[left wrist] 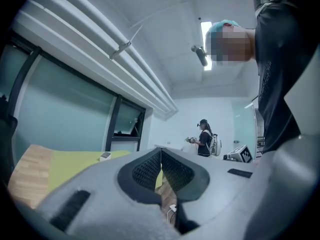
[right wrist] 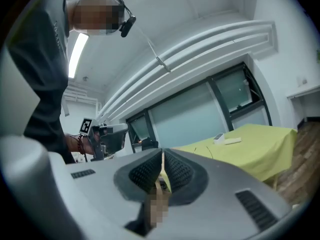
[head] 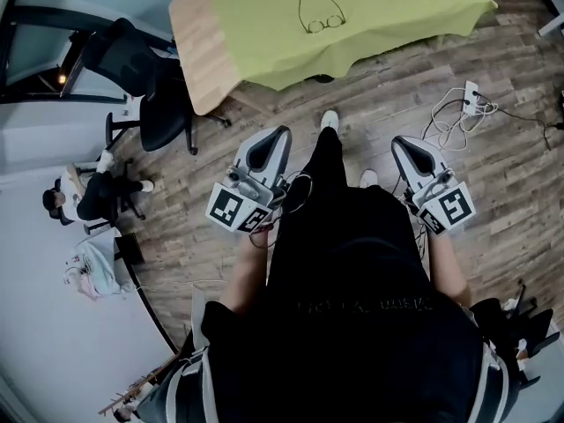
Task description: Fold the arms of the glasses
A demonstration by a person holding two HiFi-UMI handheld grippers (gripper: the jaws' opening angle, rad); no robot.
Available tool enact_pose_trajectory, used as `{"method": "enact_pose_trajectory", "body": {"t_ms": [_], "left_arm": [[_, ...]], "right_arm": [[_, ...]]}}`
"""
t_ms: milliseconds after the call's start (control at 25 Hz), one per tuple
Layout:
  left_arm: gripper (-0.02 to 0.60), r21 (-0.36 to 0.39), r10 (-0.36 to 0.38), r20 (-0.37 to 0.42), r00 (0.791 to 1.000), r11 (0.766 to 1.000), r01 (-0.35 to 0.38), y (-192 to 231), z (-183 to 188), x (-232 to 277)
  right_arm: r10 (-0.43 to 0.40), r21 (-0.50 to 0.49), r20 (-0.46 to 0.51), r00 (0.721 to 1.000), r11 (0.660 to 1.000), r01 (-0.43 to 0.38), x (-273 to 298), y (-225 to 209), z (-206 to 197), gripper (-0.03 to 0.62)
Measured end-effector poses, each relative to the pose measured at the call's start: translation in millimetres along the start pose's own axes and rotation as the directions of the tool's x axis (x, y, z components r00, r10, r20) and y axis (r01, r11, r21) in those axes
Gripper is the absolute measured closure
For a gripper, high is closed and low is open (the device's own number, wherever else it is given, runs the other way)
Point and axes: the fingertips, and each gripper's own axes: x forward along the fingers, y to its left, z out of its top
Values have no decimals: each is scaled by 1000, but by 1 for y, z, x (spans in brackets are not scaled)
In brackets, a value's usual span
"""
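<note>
Dark thin-rimmed glasses (head: 322,20) mid green cloth (head: 405,7), frame crosswise, arms unfolded toward far edge, left gripper (head: 278,136) and right gripper (head: 398,144) clenched empty.

Wooden table (head: 196,42) at far side, left end bare. Yellow-green cloth (head: 397,16) covers rest. Glasses (head: 322,20) on cloth, arms unfolded.

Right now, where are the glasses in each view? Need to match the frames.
Head view: glasses top centre, lying on the yellow-green cloth, arms open.
Left gripper view: not visible; only the cloth at lower left.
Right gripper view: thin dark lines on the cloth just right of the jaws, possibly the glasses; too small to be sure.
Shared landmark: the yellow-green cloth, in all three.
</note>
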Motion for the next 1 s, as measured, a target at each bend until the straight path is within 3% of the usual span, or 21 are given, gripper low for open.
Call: {"method": "enact_pose_trajectory", "body": {"t_ms": [200, 520, 760, 1000], "left_arm": [[561, -6, -23, 24, 999, 1000, 23, 17, -6, 14], [561, -102, -15, 43, 999, 995, 20, 71, -29, 49], [561, -152, -8, 45, 999, 988, 15, 130, -35, 80], [561, -149, -2, 5, 1000, 989, 3, 189, -40, 104]], "right_arm": [[-31, -26, -25, 999, 999, 30, 12, -14, -6, 557], [-56, -91, -99, 993, 995, 47, 58, -52, -5, 557], [-60, -49, -146, 987, 997, 53, 109, -82, 0, 557], [-40, -5, -198, 979, 999, 40, 179, -118, 0, 557]]}}
